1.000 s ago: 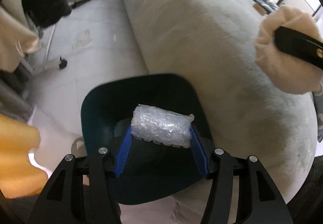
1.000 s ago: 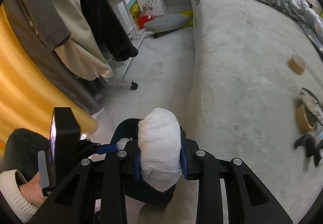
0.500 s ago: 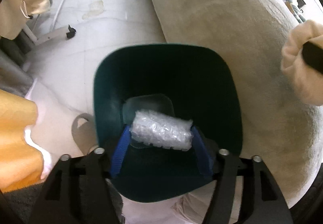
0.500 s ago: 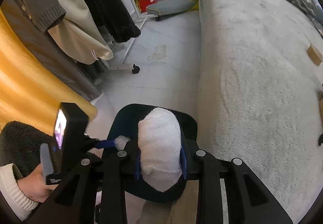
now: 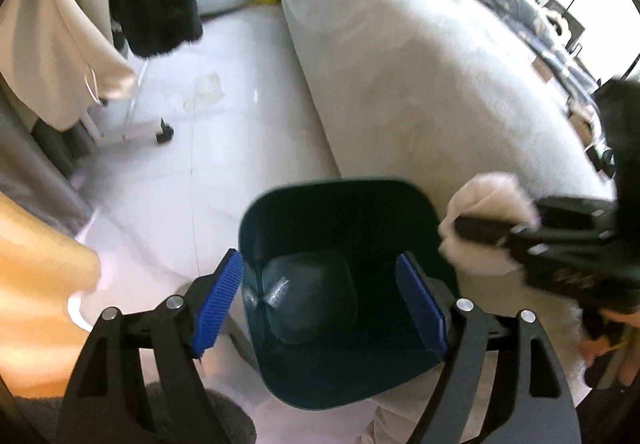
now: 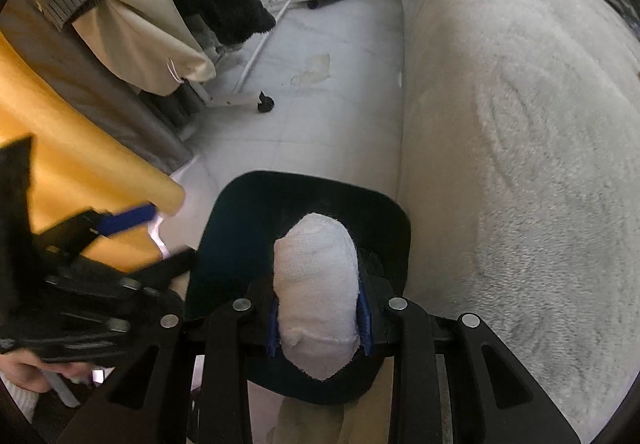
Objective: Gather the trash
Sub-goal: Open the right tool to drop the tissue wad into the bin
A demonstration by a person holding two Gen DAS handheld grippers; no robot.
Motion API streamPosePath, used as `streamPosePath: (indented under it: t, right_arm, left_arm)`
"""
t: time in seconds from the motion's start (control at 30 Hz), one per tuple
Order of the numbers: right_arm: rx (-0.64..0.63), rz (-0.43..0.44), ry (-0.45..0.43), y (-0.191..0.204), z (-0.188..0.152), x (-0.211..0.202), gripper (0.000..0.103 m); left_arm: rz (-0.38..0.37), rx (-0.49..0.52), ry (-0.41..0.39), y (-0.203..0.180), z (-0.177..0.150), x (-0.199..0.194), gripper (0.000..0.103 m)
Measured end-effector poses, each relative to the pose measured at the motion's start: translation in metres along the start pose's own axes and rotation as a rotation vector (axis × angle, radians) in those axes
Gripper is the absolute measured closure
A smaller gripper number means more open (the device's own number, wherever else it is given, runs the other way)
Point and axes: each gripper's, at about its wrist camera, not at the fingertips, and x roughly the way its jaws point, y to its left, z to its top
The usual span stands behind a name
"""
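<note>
A dark teal trash bin [image 5: 340, 204] stands on the floor beside the bed. My left gripper [image 5: 320, 298] is open and empty, straddling the bin's near rim. A piece of clear bubble wrap [image 5: 276, 290] lies at the bin's bottom. My right gripper [image 6: 318, 308] is shut on a white wad of tissue [image 6: 316, 284] and holds it above the bin [image 6: 384, 204]. The tissue also shows in the left wrist view [image 5: 488, 204] at the bin's right rim.
A grey fleece-covered bed [image 6: 520, 124] fills the right side. Hanging clothes on a wheeled rack [image 6: 160, 24] and an orange curtain [image 6: 72, 172] stand at the left. White tiled floor [image 6: 320, 104] lies between them. Small objects [image 5: 580, 116] lie on the bed.
My left gripper has opened and the bubble wrap has dropped into the bin. My right gripper, still holding the tissue, has moved over the bin.
</note>
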Motion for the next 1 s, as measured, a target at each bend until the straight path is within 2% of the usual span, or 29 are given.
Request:
streamPosePath:
  t: [0.17,0.3,0.43,0.57,0.63,0.7,0.8,1.0]
  right_arm:
    - [-0.001,0.003,0.026,0.002,-0.002,0.014,0.073]
    - [-0.015,0.001,0.062,0.006,-0.009,0.027,0.071]
    - [-0.033,0.004,0.097,0.014,-0.013,0.041,0.071]
    - [-0.057,-0.006,0.123,0.018,-0.017,0.049,0.071]
    - [-0.059,-0.007,0.127,0.018,-0.018,0.050,0.064]
    - [-0.061,0.002,0.119,0.019,-0.018,0.047,0.045]
    - [-0.070,0.011,0.105,0.021,-0.017,0.040,0.041]
    - [-0.089,0.039,0.046,0.033,-0.009,0.015,0.040]
  left_arm:
    - [-0.037,-0.020,-0.081,0.007,0.009,-0.023,0.029]
    - [-0.067,-0.024,-0.135,0.007,0.016,-0.038,0.030]
    - [-0.069,0.005,-0.197,0.000,0.019,-0.060,0.036]
    - [-0.073,0.032,-0.256,-0.007,0.023,-0.080,0.037]
    - [-0.081,0.037,-0.281,-0.010,0.027,-0.087,0.037]
    - [-0.094,0.040,-0.303,-0.015,0.031,-0.095,0.037]
    - [-0.099,0.055,-0.339,-0.020,0.035,-0.107,0.037]
    - [-0.075,0.094,-0.401,-0.033,0.038,-0.124,0.037]
